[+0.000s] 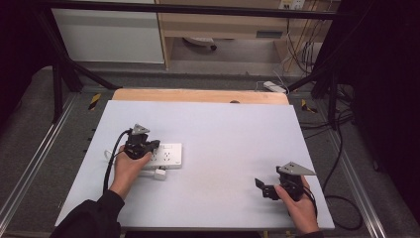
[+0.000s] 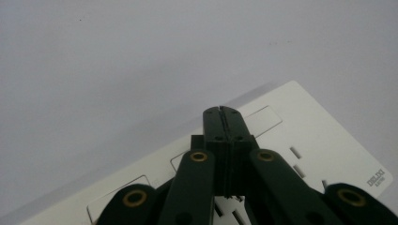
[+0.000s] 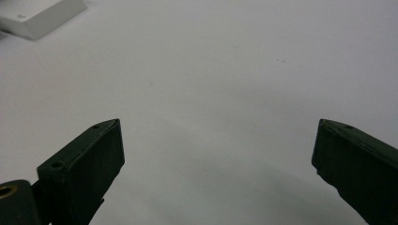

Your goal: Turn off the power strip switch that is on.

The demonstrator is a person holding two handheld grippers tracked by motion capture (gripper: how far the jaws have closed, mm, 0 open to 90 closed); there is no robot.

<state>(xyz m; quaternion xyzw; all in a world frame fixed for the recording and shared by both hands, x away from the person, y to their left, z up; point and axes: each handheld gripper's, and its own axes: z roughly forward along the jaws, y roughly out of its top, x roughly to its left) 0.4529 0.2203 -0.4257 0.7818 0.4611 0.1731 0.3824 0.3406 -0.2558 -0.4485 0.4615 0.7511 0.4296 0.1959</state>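
One flat white power strip (image 1: 166,154) under closed left hand-held gripper (image 2: 220,112); right hand-held gripper (image 3: 216,154) spread.

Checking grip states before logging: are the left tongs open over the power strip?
No, the left tongs are pressed fully together, with no gap, above the white power strip.

table board (image 1: 223,129): pale grey-white | power strip (image 1: 166,155): white, grey logo print | left gripper (image 2: 220,112): black, brass-coloured rivets | right gripper (image 3: 216,154): black | wooden edge (image 1: 198,95): light brown | sleeve (image 1: 91,218): black
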